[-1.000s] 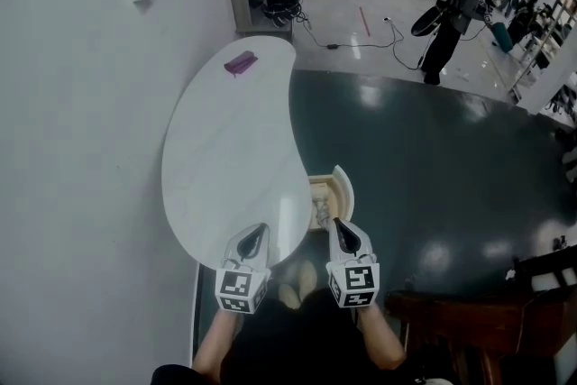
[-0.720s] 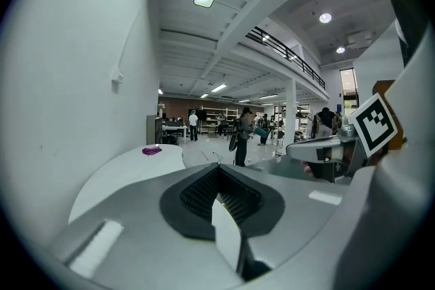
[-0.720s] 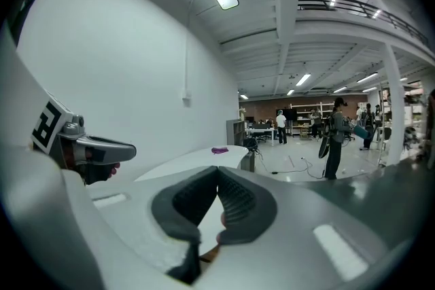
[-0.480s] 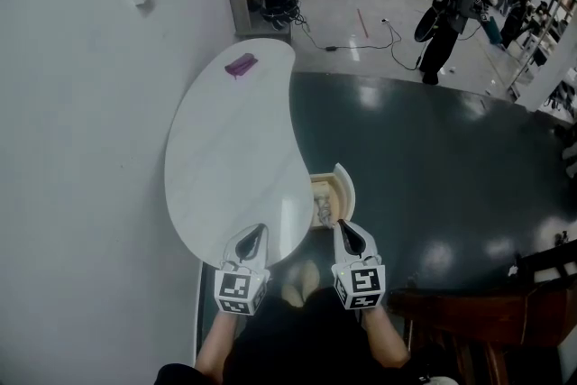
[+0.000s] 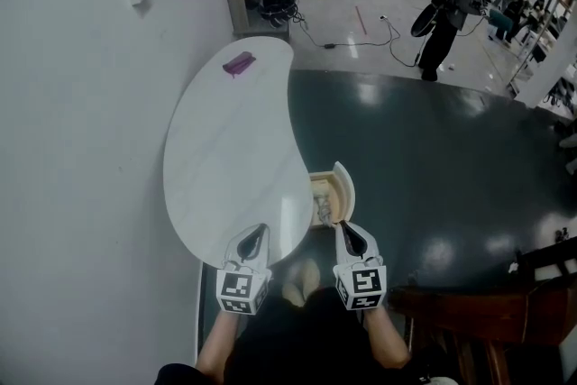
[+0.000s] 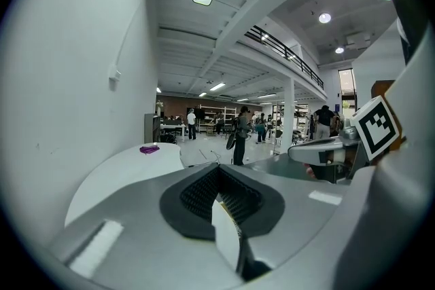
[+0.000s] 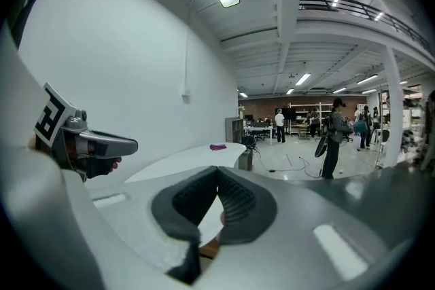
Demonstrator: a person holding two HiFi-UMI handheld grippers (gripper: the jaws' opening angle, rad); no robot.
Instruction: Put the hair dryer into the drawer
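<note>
1. While you held both tools low over the near end of the table (image 5: 225, 158), your left gripper (image 5: 259, 233) sat above its near edge. Your right gripper (image 5: 344, 230) sat just off that edge, at the near end of the open drawer (image 5: 343, 185).
2. Your left gripper's jaws were pressed together along their ribbed pads (image 6: 200, 190), with nothing between them.
3. Your right gripper's jaws were likewise together and empty, pad against pad.
4. The two grippers lay side by side, apart, both pointing toward the table's far end.
5. The drawer stood pulled out from under the table's right edge, with its pale wood inside showing. Its curved white front faced the dark floor (image 5: 433, 167).
6. A greyish thing (image 5: 322, 210) lay inside the drawer; in your head view it was too small to tell whether it was the hair dryer.
7. A small purple thing (image 5: 240, 63) lay alone at the table's far end, well apart from both grippers, and its shape could not be made out either.
8. The table stood against the white wall (image 5: 72, 149) on your left, and a dark chair (image 5: 469, 311) stood near your right gripper.
9. A person (image 5: 446, 22) with a backpack stood on the lighter floor beyond.
</note>
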